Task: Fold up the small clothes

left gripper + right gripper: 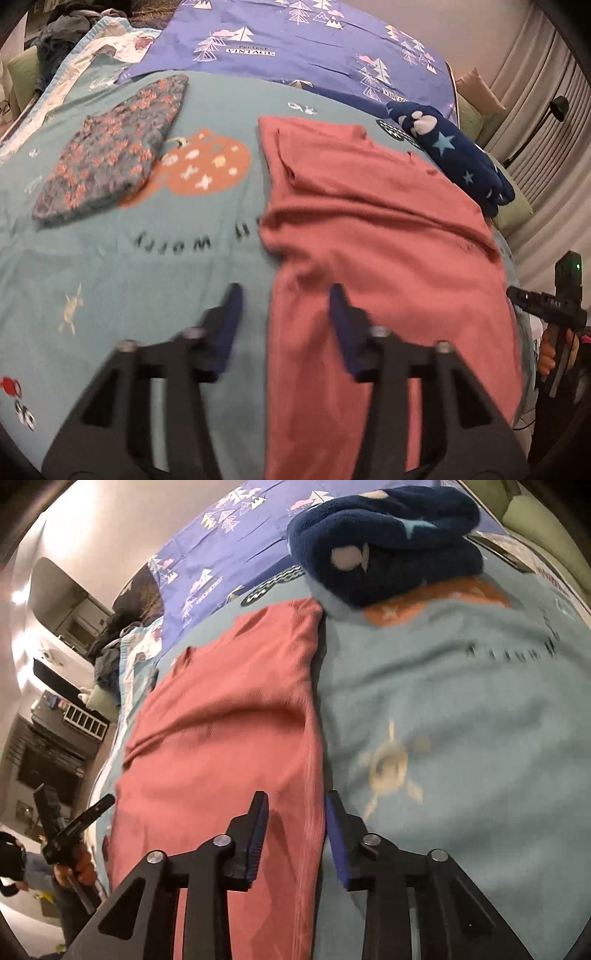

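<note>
The left gripper (284, 306) is hovering with its fingers spread apart and holding nothing, straddling the near left edge of the pink garment (369, 229): one fingertip is sitting over the bare blanket (129, 266), the other over the pink cloth. The right gripper (295, 812) is likewise parted and holding nothing, bracketing the garment's opposite long edge, with one finger over the pink cloth and the other over the blanket. Both appear to be lining up for a pinch at the near corners, so the step in hand is probably a fold of the near end away toward twelve o'clock. To do it well, each gripper should be coming down squarely on the edge, catching every layer of the cloth but none of the blanket beneath, then lifting evenly so the fold is landing straight. The pink garment is lying mostly flat in a long strip near the middle of the blanket, running from six toward twelve o'clock, with a sleeve seemingly tucked inward at the far end and soft ripples crossing its middle. Seen from the left wrist, a flowered cloth (110, 155) is resting folded at ten o'clock, well apart, and a dark blue fleece piece (454, 151) with stars is bunched at two o'clock, just beside the garment's far corner.
</note>
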`<state>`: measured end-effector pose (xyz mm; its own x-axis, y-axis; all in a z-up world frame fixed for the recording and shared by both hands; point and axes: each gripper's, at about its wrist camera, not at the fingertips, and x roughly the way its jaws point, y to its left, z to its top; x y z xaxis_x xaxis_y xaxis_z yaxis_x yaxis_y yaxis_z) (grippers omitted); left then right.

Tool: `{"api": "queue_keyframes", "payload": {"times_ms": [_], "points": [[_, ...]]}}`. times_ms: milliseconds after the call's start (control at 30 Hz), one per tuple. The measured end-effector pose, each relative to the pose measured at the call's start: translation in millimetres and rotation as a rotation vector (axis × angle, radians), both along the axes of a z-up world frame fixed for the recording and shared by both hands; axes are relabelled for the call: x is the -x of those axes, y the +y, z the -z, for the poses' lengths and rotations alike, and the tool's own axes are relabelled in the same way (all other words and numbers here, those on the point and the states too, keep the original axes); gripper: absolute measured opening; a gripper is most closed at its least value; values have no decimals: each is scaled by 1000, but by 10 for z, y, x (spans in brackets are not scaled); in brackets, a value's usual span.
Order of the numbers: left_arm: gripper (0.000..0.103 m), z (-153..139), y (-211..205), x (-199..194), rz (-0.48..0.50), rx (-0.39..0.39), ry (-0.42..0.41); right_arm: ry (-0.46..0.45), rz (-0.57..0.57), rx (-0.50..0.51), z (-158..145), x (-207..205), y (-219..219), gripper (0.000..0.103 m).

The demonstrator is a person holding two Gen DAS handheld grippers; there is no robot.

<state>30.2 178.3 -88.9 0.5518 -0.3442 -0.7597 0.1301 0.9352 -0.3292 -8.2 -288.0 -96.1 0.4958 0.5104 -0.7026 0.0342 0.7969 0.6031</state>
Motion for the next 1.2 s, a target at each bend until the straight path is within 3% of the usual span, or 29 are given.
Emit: {"api": "queue_keyframes", "payload": {"times_ms": [67,133,167,200,233,267,367,500,567,633,700,900,1133,1167,1200], "points": [[45,89,-21,41,19,16,33,-8,-16,2,9,81,86,35],[5,93,-38,118,42,23,10,-17,-39,-3,-15,265,100,40],[4,89,-31,140,52,52,18,-24,-58,-8,-16,314,139,40],[4,70,-14,160,33,59,12,-28,-71,0,-8,346,178,33],[4,53,-7,177,19,38,10,-28,-65,50,-2,362,219,1],[4,42,13,199,4,29,10,-14,-34,108,8,359,216,2],[5,40,149,320,-4,80,13,12,71,-2,62,387,2,2],[6,53,270,481,-26,119,27,7,53,-30,57,553,-47,12],[17,28,290,606,-7,148,27,-11,20,-37,0,684,-12,25],[40,-4,273,788,13,118,5,-32,-3,-17,-43,861,63,35],[45,4,259,950,42,103,3,-35,-22,-7,-52,1026,103,36],[48,96,262,1429,102,75,20,-32,-53,-7,7,1502,236,37],[49,177,353,1833,123,117,-2,3,-85,-45,151,1947,343,39],[47,187,350,1859,126,121,-6,2,-87,-52,165,1960,333,39],[31,193,342,1885,134,121,-10,3,-88,-65,186,1973,338,39]]}}
